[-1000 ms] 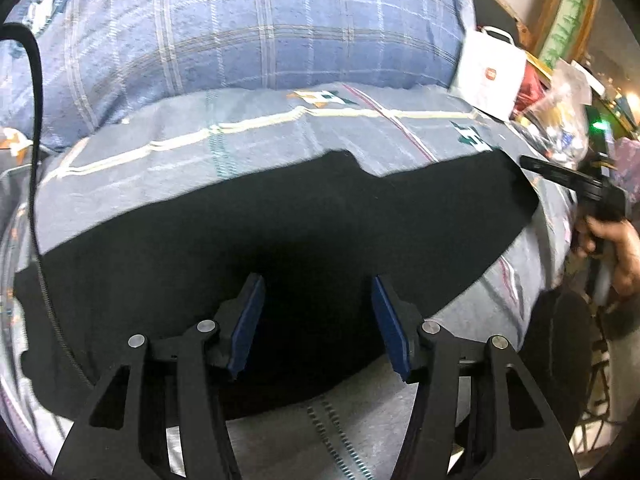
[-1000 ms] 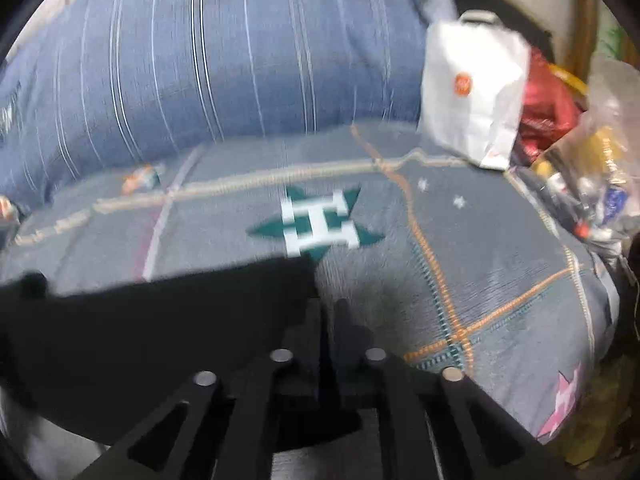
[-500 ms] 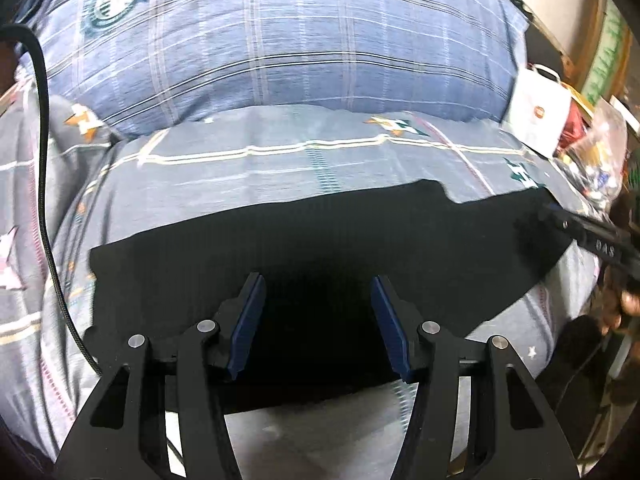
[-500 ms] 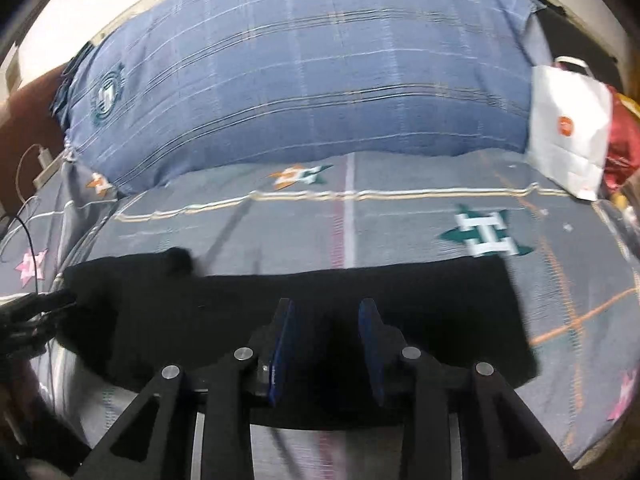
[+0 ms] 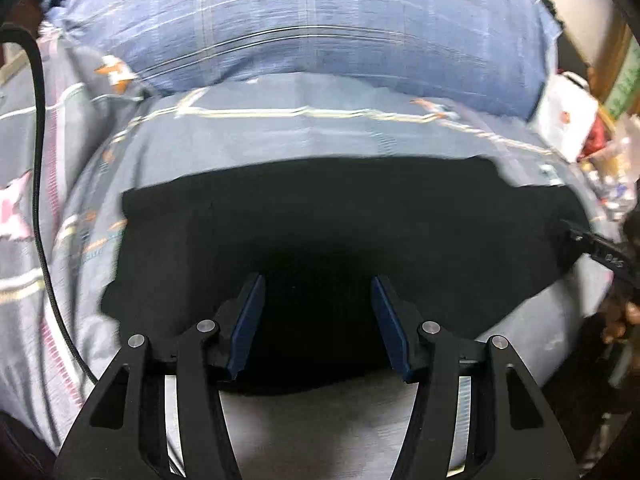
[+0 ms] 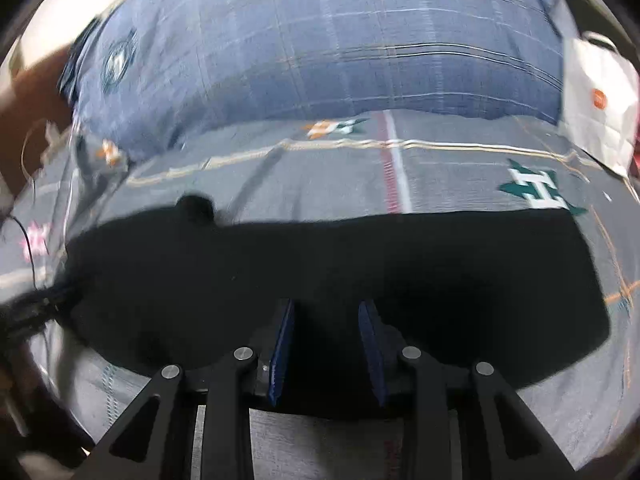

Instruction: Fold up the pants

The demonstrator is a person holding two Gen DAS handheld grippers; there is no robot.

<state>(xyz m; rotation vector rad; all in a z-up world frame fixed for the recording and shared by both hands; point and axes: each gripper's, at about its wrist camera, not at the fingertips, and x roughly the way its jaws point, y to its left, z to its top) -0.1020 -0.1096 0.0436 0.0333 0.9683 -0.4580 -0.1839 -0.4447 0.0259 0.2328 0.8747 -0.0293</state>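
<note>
Since the earlier frames the black pants [image 5: 320,240] are released and laid flat as a long band on the grey bedspread [image 5: 280,140], below the blue pillow [image 5: 300,24], both the left gripper [image 5: 318,320] and the right gripper [image 6: 326,344] being held spread and empty above them, so another fold is judged due.

Beneath me spreads a bed in a grey patterned cotton sheet [image 6: 460,168]; flat black pants [image 6: 320,264], a big blue plaid pillow [image 6: 320,52] and a white paper bag [image 6: 600,100] lie on it.

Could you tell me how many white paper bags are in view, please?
1. A white paper bag stands at the far right edge of the bed, beside the blue plaid pillow. Clutter beyond it may hide others.
</note>
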